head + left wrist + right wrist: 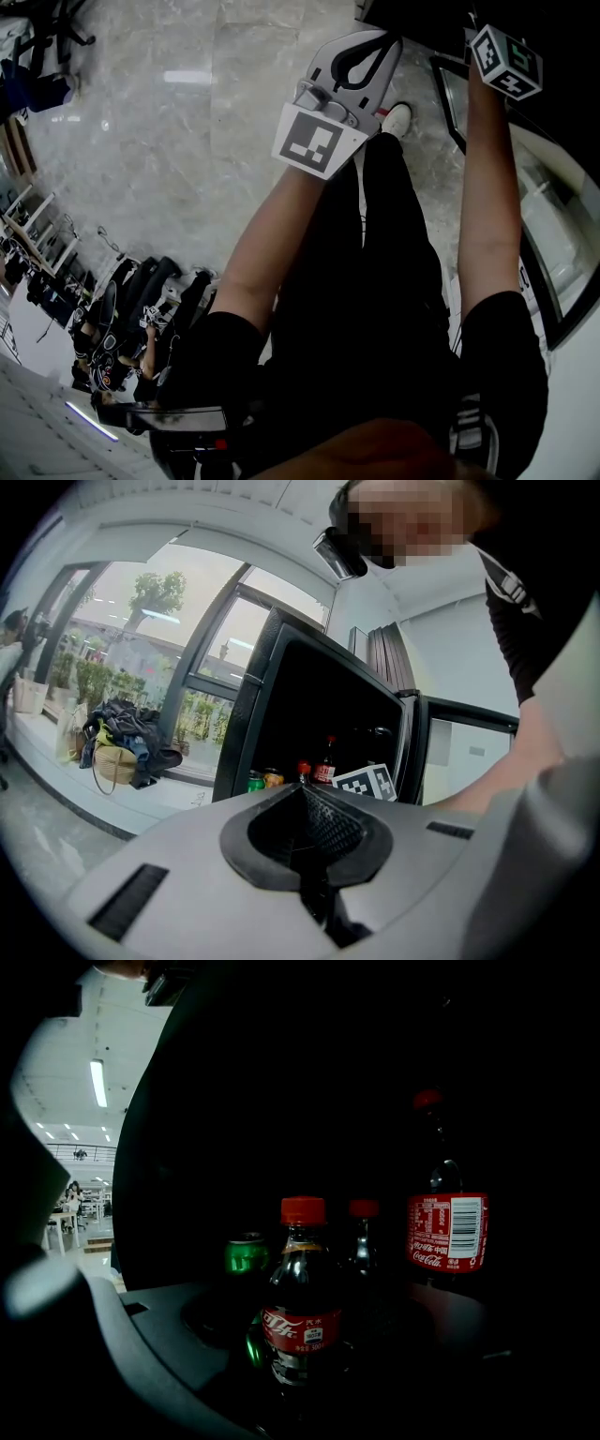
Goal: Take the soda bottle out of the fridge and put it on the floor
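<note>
Right gripper open around a small soda bottle inside the fridge

The right gripper reaches into the dark fridge with its jaws spread wide on either side of the red-capped soda bottle, which stands upright between them; the dimness hides whether the pads touch it. A green can stands just behind it to the left, a second bottle is behind it, and a larger cola bottle is off to the right. The left gripper hangs outside the fridge above the marble floor, its jaws closed tip to tip with nothing between them
</note>
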Demonstrator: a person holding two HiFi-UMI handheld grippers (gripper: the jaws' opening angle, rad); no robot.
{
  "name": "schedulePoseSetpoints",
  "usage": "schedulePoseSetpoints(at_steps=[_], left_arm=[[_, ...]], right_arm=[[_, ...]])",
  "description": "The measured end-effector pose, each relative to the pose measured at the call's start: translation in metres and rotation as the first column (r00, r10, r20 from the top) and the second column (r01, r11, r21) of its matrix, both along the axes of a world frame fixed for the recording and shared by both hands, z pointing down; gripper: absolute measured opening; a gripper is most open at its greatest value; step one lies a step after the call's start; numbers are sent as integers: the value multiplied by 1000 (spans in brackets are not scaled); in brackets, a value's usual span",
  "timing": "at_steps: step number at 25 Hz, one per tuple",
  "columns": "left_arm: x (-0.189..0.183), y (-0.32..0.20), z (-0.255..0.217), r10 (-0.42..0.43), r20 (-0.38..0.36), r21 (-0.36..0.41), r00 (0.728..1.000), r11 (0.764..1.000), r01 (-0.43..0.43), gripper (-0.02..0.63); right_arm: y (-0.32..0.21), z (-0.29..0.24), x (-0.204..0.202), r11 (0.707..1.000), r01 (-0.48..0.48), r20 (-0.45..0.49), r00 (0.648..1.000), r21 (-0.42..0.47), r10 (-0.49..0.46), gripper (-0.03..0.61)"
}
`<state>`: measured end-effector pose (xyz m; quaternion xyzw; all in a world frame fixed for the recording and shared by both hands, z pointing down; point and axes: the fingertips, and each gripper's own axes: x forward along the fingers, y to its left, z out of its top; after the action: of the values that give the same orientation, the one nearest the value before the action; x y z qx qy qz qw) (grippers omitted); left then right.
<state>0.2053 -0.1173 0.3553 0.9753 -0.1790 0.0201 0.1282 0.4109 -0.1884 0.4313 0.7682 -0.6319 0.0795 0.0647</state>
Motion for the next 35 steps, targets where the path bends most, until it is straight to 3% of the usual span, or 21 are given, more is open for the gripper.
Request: schedulePoseSetpoints(at_steps=[11,18,27,35], left_arm=[[-21,11,-20,-36,-10,35,999,999,36,-3],[-53,16,3,-68,16,60,998,996,67,-3],[-145,3,102,-177,92,2,980,984,178,-3],[-206,-14,238,-256,155,-120,954,954,276,-3]], right_arm=[[39,-46,-58,990,134,-12,991,45,-134,299],[91,-40,-140,945,324,5,946,33,-324,299],[89,56,-259,864,504,108,859,-8,-500,299],[68,207,-320,799,594,153,802,-95,-578,299]])
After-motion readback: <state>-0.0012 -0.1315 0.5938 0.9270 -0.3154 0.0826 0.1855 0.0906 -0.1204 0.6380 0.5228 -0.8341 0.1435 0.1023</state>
